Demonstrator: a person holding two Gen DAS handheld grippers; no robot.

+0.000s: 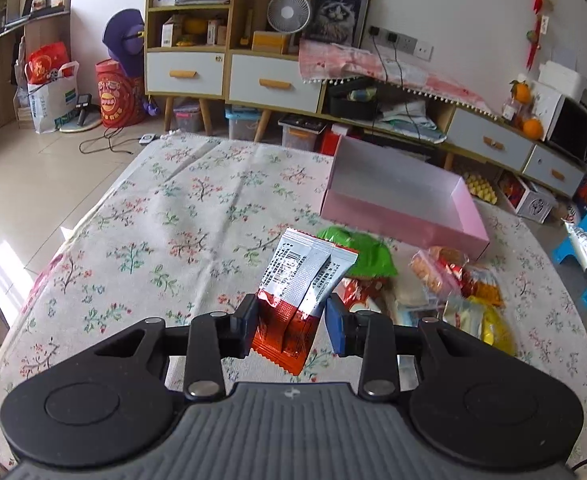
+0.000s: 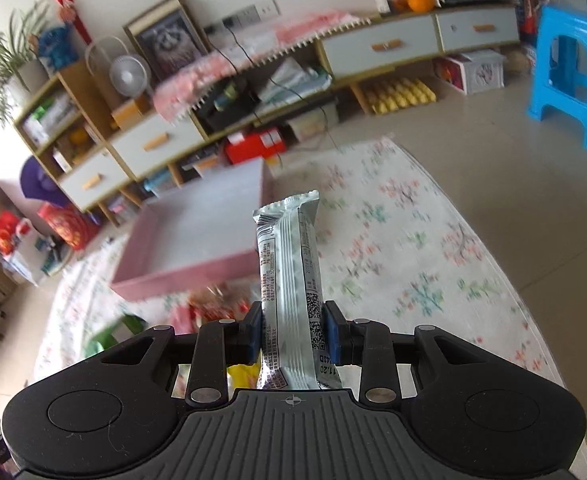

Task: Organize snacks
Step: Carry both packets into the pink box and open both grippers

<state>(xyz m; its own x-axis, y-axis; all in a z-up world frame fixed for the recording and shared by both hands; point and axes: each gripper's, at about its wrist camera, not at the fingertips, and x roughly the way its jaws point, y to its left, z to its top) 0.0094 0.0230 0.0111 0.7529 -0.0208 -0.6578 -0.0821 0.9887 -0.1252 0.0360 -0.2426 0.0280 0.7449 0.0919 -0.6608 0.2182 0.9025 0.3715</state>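
Observation:
My left gripper (image 1: 291,326) is shut on a red and silver snack packet (image 1: 301,284) and holds it upright above the floral tablecloth (image 1: 165,220). An empty pink box (image 1: 397,196) lies ahead to the right. A heap of snack packets (image 1: 445,284) lies in front of the box, with a green packet (image 1: 361,254) at its left. My right gripper (image 2: 293,336) is shut on a long silver snack bar (image 2: 291,276), held upright above the table. The pink box (image 2: 197,240) is ahead to its left. The snack heap (image 2: 209,308) shows just past the left finger.
A blue plastic stool (image 2: 573,80) stands on the floor to the right. A long low cabinet with drawers (image 1: 277,84) runs along the wall behind the table. Bags and boxes (image 1: 53,92) crowd the floor at left.

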